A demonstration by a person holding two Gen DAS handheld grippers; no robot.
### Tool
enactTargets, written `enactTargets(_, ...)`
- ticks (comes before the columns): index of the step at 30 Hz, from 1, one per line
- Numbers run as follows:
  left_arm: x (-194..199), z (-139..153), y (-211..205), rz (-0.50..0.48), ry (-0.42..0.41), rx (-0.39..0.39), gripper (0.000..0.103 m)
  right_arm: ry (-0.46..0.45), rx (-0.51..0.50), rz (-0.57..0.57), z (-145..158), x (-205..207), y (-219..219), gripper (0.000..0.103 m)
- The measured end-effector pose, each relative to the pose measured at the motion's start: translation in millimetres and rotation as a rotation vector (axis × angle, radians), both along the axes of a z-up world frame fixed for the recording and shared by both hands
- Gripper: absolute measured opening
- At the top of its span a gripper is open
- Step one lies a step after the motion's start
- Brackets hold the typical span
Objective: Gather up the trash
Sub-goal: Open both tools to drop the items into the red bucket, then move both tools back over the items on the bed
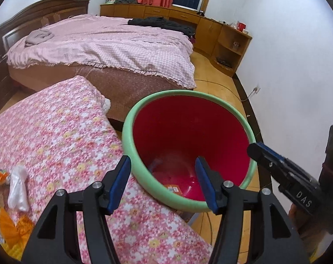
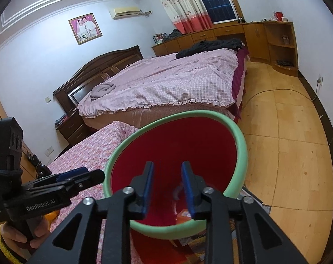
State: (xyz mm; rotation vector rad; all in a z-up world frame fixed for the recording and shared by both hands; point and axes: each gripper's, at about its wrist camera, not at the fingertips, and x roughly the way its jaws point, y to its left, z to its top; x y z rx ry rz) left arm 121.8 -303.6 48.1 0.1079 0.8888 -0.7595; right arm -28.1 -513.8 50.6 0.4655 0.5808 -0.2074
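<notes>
A red bin with a green rim stands beside the floral-covered table; it also shows in the right wrist view. Wrappers lie at its bottom. My left gripper is open and empty over the bin's near rim. My right gripper is open and empty above the bin's mouth; it shows from the side in the left wrist view. Loose trash, a white plastic bag and orange wrappers, lies on the table at far left.
A large bed with a pink cover stands behind the table. Wooden cabinets line the far wall. A cable runs across the tiled floor to the right of the bin.
</notes>
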Motion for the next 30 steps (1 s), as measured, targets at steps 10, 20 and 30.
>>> enactTargets(10, -16, 18, 59, 0.094, -0.007, -0.032, 0.061, -0.005, 0.027, 0.042, 8, -7, 30, 0.045)
enactTargets(20, -31, 31, 146, 0.268, -0.025, -0.062, 0.061, 0.008, 0.034, 0.145, 17, -9, 87, 0.048)
enactTargets(30, -42, 43, 244, 0.484, -0.067, -0.022, 0.061, 0.03, 0.05, 0.265, 18, -8, 155, 0.051)
